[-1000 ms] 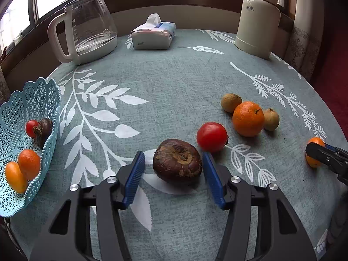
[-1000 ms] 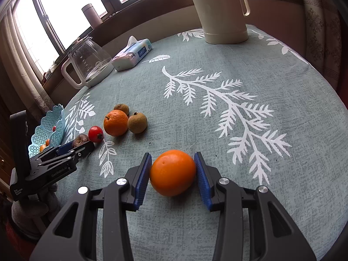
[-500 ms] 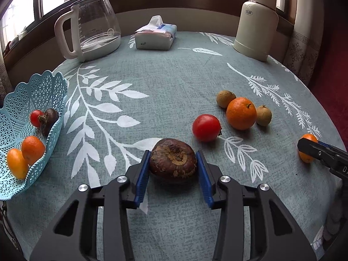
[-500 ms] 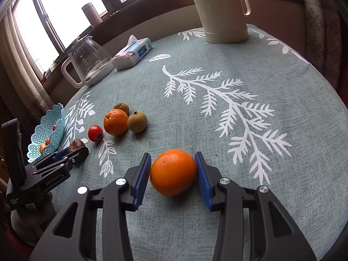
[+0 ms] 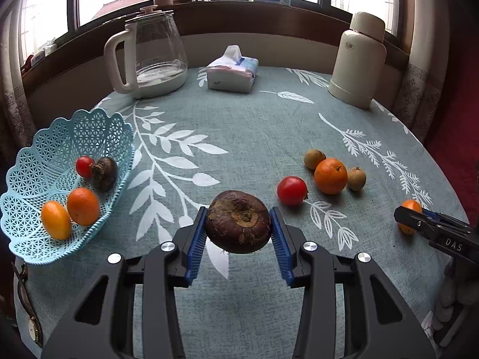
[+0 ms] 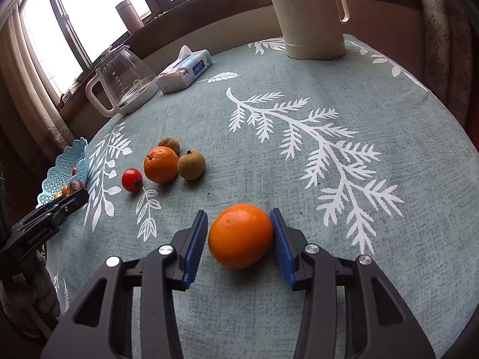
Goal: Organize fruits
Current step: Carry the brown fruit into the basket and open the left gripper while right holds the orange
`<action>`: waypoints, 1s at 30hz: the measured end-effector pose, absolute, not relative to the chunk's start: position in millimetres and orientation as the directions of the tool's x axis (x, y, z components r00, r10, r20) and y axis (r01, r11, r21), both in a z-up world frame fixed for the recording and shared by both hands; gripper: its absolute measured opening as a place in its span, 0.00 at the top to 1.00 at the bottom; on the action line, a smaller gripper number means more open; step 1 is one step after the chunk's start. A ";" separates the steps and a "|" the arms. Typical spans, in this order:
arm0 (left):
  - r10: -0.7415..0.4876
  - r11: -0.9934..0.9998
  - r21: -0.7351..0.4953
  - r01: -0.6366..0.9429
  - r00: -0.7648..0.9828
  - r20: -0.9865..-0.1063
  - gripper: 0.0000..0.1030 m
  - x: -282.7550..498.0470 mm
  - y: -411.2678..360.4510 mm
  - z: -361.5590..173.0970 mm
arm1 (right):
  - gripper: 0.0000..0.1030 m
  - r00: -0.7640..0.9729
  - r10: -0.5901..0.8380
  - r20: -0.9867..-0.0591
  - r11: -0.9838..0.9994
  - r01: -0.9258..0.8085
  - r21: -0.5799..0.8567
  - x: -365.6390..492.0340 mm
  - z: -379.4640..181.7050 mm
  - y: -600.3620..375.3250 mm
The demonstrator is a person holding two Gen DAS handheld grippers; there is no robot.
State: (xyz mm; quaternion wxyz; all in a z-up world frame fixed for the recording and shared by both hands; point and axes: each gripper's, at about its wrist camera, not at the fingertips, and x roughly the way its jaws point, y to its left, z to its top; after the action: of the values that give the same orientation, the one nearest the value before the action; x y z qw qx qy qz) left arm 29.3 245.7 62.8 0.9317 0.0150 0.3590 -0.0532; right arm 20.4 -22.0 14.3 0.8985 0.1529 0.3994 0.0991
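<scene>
My left gripper (image 5: 238, 213) is shut on a dark brown round fruit (image 5: 238, 224), held just above the teal tablecloth. A light blue lattice basket (image 5: 36, 245) at the left holds a red fruit, a dark fruit and two orange ones. My right gripper (image 6: 239, 214) is shut on an orange (image 6: 241, 236) that rests on the cloth; in the left wrist view it shows at the far right (image 5: 408, 217). Loose on the cloth lie a red fruit (image 5: 292, 190), an orange (image 5: 330, 176) and two small brown fruits (image 5: 314, 159) (image 5: 356, 178).
A glass kettle (image 5: 152, 56), a tissue pack (image 5: 233, 73) and a cream jug (image 5: 357, 59) stand along the table's far side below the windows. The round table's edge curves close on the right, with curtains beyond.
My left gripper has shut on the dark brown fruit and lifted it off the cloth. The right gripper and its orange have stayed put.
</scene>
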 end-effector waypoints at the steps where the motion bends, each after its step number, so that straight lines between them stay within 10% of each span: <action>1: -0.082 0.995 -0.011 0.100 0.743 -0.664 0.59 28.5 250.2 66.4 | 0.57 0.661 0.300 -0.688 0.934 -0.056 0.353 20.4 14.3 -22.0; 30: 0.281 0.946 0.045 -0.320 0.748 -0.601 0.59 39.8 426.2 97.4 | 0.57 0.660 0.300 -0.689 0.934 -0.057 0.353 20.7 14.6 -22.0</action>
State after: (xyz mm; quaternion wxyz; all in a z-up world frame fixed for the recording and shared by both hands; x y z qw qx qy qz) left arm 39.8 426.2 97.4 0.9344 -0.0304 0.3163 0.1608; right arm 20.7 -22.0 14.6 0.8982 0.1520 0.4002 0.0993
